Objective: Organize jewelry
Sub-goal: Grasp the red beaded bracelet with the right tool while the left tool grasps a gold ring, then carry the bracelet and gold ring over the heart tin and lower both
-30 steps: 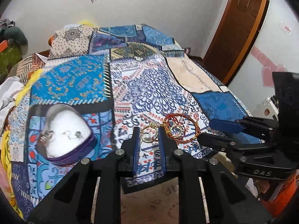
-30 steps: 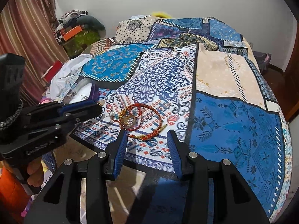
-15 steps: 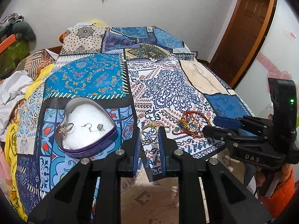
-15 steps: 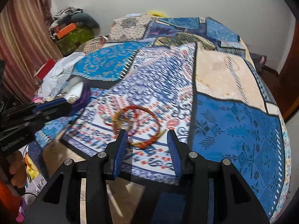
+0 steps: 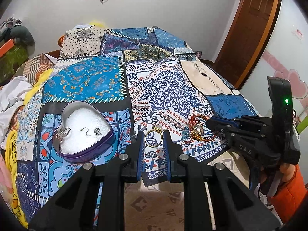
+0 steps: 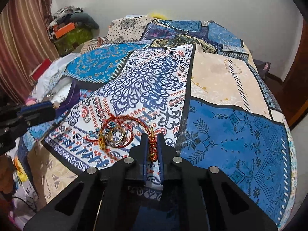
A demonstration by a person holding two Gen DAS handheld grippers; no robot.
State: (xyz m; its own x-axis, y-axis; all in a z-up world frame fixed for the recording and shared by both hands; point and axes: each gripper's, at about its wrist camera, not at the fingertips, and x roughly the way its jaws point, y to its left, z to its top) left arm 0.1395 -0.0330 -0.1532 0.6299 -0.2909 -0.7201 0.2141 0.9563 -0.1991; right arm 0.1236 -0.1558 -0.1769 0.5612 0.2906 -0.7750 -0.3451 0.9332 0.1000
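Two grippers: right gripper (image 6: 152, 144) clamps the red-gold corded bracelet (image 6: 123, 129), left gripper (image 5: 153, 144) parted

Left gripper (image 5: 153, 142) hovers with jaws apart (moderately), while right gripper (image 6: 152, 141) is clamped nearly together.

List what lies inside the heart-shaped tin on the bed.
Inside the tin, on a white pad: a silver ring, a hook earring and a small stud. Anything under the pad is hidden.
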